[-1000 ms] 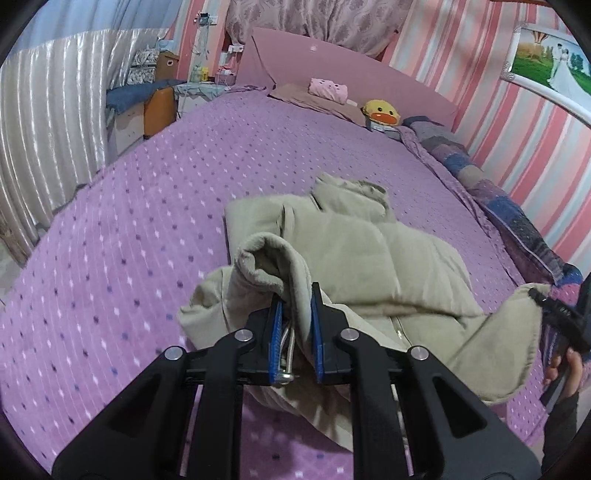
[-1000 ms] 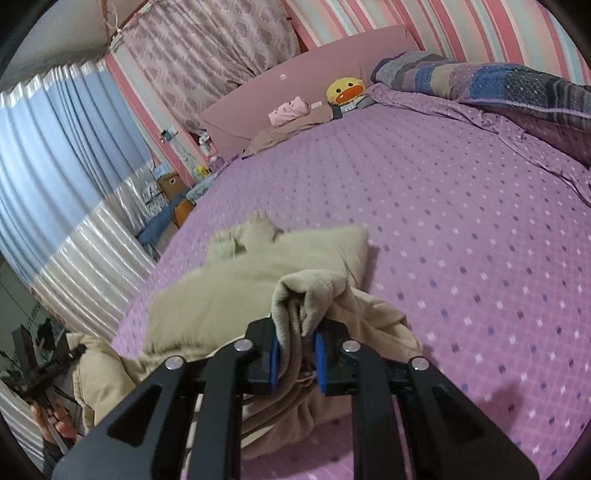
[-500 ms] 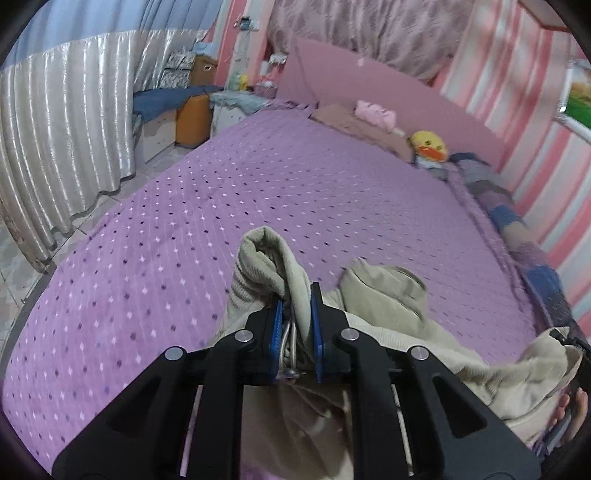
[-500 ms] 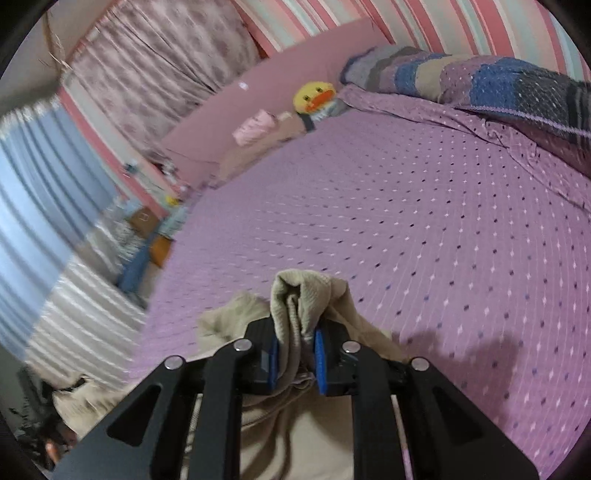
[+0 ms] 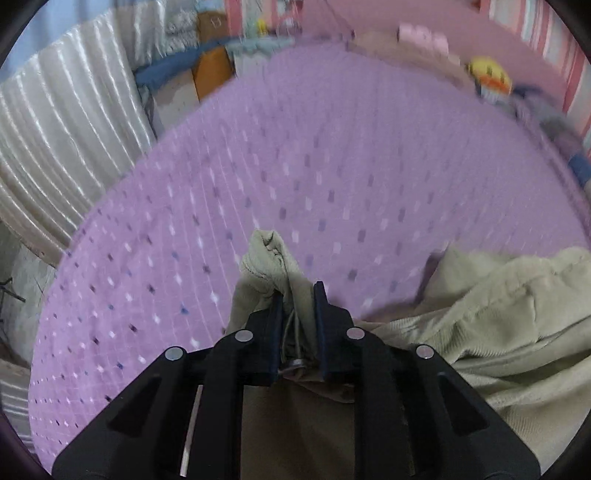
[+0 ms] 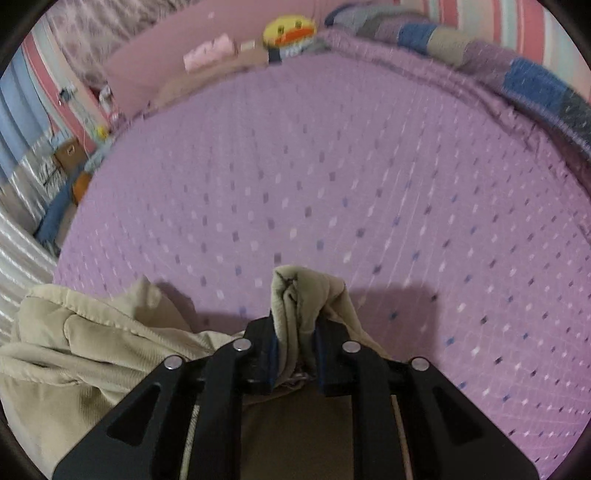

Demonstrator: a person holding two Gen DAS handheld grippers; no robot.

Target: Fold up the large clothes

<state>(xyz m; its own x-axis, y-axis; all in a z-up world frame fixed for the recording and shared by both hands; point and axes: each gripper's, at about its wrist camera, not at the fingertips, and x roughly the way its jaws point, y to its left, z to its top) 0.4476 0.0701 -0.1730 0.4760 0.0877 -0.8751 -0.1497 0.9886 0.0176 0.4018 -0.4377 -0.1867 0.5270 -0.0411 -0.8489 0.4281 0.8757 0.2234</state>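
Note:
A large beige jacket [image 5: 498, 325] hangs bunched between my two grippers above a purple dotted bed [image 5: 332, 166]. My left gripper [image 5: 298, 295] is shut on a fold of the jacket's edge, which sticks up between the pads. The rest of the jacket spreads to the right in the left wrist view. My right gripper [image 6: 295, 321] is shut on another fold of the beige jacket [image 6: 81, 350], whose bulk lies to the left in the right wrist view. Both views are motion-blurred.
The purple bed [image 6: 332, 166] stretches ahead to a pink headboard [image 6: 177, 40]. A yellow duck toy [image 6: 288, 29] and a pink item [image 6: 208, 55] lie near the pillows. A patchwork quilt [image 6: 535, 81] runs along the right side. Silver curtains [image 5: 62, 147] and a nightstand [image 5: 212, 72] stand left.
Both grippers have lifted and pulled the jacket back toward the near end of the bed. The jacket no longer lies spread ahead; it now bunches beside each gripper. Grips held.

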